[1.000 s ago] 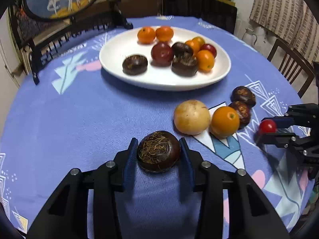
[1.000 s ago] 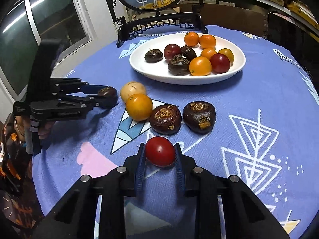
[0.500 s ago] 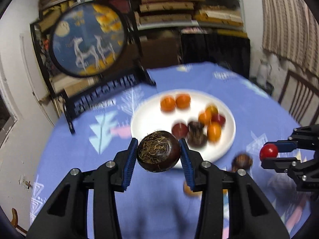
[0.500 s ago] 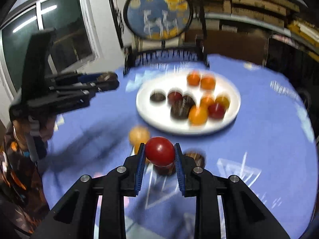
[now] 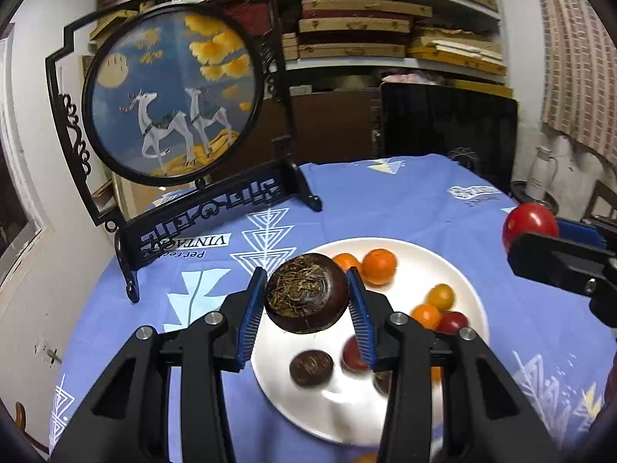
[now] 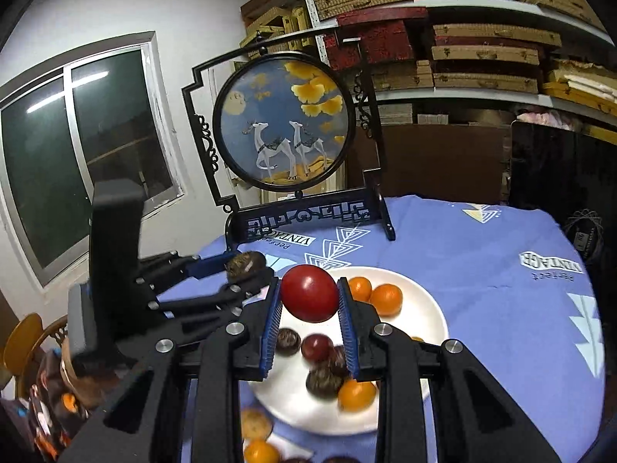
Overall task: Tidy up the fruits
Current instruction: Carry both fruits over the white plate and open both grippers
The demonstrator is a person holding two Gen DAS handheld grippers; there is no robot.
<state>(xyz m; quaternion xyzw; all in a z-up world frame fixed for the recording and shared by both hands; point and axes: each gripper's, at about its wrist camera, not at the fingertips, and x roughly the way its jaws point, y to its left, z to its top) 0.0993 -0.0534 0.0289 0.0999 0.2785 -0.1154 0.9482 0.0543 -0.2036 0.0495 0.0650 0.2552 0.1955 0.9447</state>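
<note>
Fruit sorting, partly done: left gripper (image 5: 306, 305) is clamping a dark brown flattened fruit (image 5: 306, 296) and right gripper (image 6: 308, 303) a glossy red round fruit (image 6: 309, 292), both hovering over the round white plate (image 6: 420, 310) already holding oranges and dark fruits, while two orange-yellow fruits (image 6: 259, 440) are waiting on the blue tablecloth at the plate's seven o'clock.

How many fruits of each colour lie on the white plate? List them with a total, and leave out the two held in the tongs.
Orange or yellow fruits: 5
Red fruits: 2
Dark brown fruits: 3
Total on the white plate: 10
</note>
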